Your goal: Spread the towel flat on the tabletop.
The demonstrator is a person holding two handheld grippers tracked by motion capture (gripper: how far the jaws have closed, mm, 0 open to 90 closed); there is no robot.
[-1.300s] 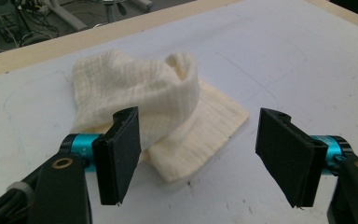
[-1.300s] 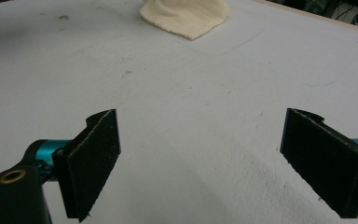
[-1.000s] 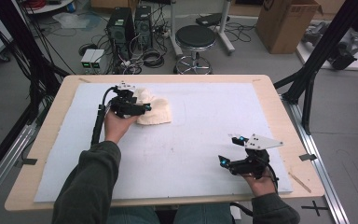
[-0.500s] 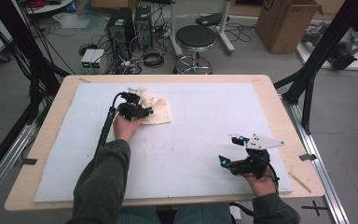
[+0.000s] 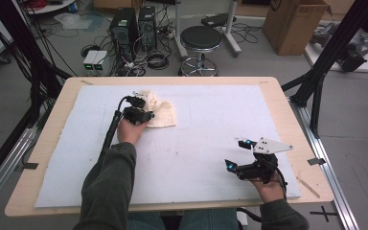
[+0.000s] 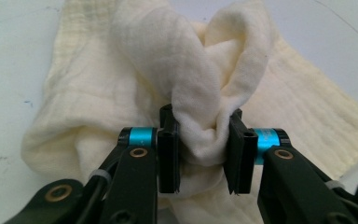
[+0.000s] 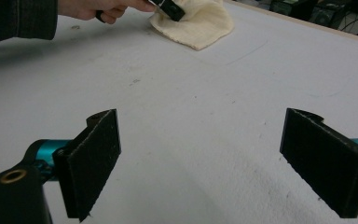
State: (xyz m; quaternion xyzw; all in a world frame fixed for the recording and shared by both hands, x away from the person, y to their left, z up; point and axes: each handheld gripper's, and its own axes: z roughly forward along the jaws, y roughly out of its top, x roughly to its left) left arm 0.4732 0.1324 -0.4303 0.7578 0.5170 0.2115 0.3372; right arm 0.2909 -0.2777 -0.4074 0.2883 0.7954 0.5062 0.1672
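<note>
A cream cloth (image 5: pixel 164 114) lies crumpled on the white mat (image 5: pixel 206 120) at the back left. My left gripper (image 5: pixel 143 106) is down on its left part. In the left gripper view the jaws have just been closing, and the left gripper (image 6: pixel 200 140) pinches a raised fold of the cloth (image 6: pixel 168 56) between its pads. My right gripper (image 5: pixel 235 154) rests near the front right of the mat, far from the cloth. Its jaws stand wide apart in the right gripper view, where the right gripper (image 7: pixel 214 154) has nothing between them; the cloth (image 7: pixel 200 21) and the left gripper (image 7: pixel 170 7) lie far ahead.
The mat covers a wooden table (image 5: pixel 48 143). Black frame posts (image 5: pixel 316 91) stand at the table's right and left sides. Behind the table are a stool (image 5: pixel 201 40), computer cases (image 5: pixel 129 26) with cables, and a cardboard box (image 5: pixel 294 24).
My left gripper has come down onto the cloth and its jaws have drawn together, gathering a fold of fabric. The right gripper has stayed where it was.
</note>
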